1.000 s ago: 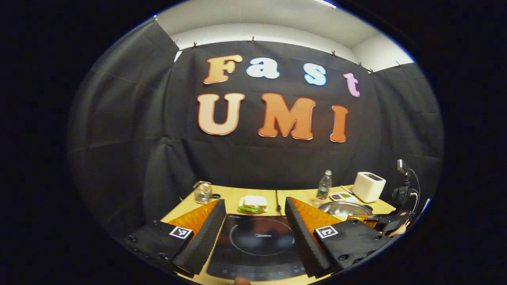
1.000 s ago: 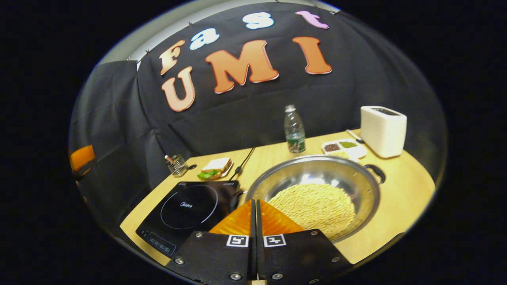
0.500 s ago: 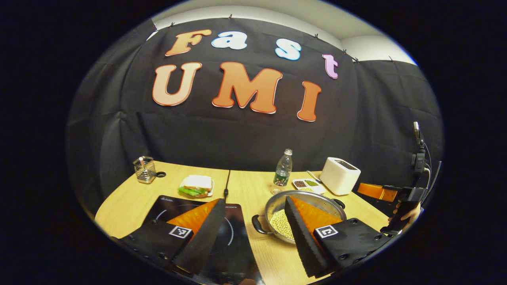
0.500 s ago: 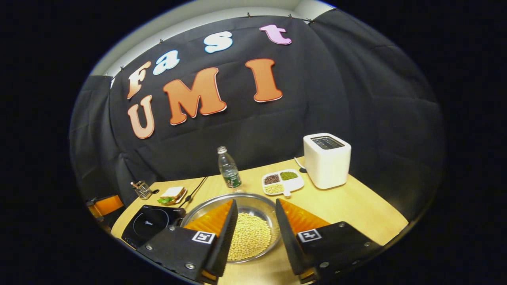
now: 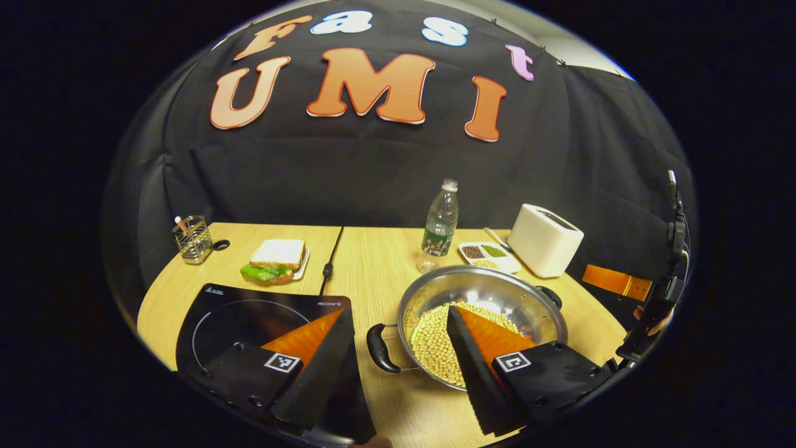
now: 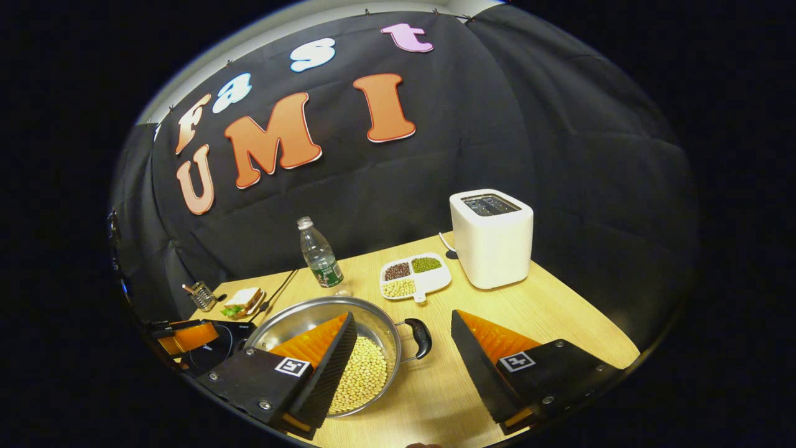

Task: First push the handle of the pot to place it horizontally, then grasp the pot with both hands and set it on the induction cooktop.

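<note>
Both grippers have swung down, jaws wide apart, flanking the pot (image 5: 482, 317) on the desk (image 5: 379, 261) beside the cooktop (image 5: 249, 317); each should straddle its handle squarely before closing.

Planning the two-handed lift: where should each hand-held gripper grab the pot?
Take the pot by its two black loop handles: left hand-held gripper on the cooktop-side handle, right hand-held gripper on the opposite handle. Come in from outside; they stick out level.
</note>
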### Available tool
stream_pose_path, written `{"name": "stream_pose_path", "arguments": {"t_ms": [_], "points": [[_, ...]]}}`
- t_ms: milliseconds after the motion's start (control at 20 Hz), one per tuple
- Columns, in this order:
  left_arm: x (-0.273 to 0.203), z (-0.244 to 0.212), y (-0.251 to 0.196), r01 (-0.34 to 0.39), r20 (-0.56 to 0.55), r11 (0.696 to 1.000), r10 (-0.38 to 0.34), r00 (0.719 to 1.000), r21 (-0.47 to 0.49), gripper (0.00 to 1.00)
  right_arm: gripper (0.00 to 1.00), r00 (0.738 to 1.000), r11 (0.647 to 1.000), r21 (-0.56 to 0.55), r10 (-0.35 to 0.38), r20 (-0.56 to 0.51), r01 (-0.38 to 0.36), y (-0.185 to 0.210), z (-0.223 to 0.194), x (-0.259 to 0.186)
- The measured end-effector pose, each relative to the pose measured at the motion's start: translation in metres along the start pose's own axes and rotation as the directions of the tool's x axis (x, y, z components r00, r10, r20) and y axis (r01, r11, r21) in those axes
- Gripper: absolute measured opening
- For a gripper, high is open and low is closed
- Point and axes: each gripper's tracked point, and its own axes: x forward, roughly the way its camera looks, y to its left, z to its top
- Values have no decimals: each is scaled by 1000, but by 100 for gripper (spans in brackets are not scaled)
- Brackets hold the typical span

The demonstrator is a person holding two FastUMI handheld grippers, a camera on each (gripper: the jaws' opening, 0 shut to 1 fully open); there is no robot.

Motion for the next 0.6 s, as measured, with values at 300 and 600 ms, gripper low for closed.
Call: {"name": "stream_pose_path", "arguments": {"t_ms": [300,600], "points": [[32,-30,6,-4,-106,1000,2,994,-18,99,95,995,999,-51,-1,-103,-5,5,-33,46],[57,-59,-7,26,-211,1000,-29,977,-18,98,95,976,998,-66,-28,-214,14,-3,-65,83]]}}
